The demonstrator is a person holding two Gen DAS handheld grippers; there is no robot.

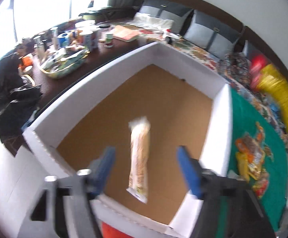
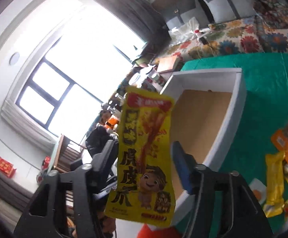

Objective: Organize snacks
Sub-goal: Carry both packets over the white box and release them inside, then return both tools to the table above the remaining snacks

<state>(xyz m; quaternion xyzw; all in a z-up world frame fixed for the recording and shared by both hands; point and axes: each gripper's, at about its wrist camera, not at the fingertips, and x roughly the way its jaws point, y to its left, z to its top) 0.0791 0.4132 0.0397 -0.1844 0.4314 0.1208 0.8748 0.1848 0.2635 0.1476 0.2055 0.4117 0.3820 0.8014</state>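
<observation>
A yellow snack packet [image 2: 144, 154] hung between the released right gripper [image 2: 144, 158] fingers, beside the white box [image 2: 241, 103]; the left gripper [image 1: 144, 170] gaped over a beige packet [image 1: 140, 158].

Blown-out window [image 2: 70, 63] glare; motion blur; fisheye edges.

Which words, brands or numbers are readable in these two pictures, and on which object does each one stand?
"虎皮爪": large black characters down the yellow snack packet.
Red banner on top of that packet: white brand text, too blurred.
Small print along the packet's bottom: too small.
Beige packet in the white box: blurred, unreadable.
Orange and yellow packets on the green cloth: unreadable.
</observation>
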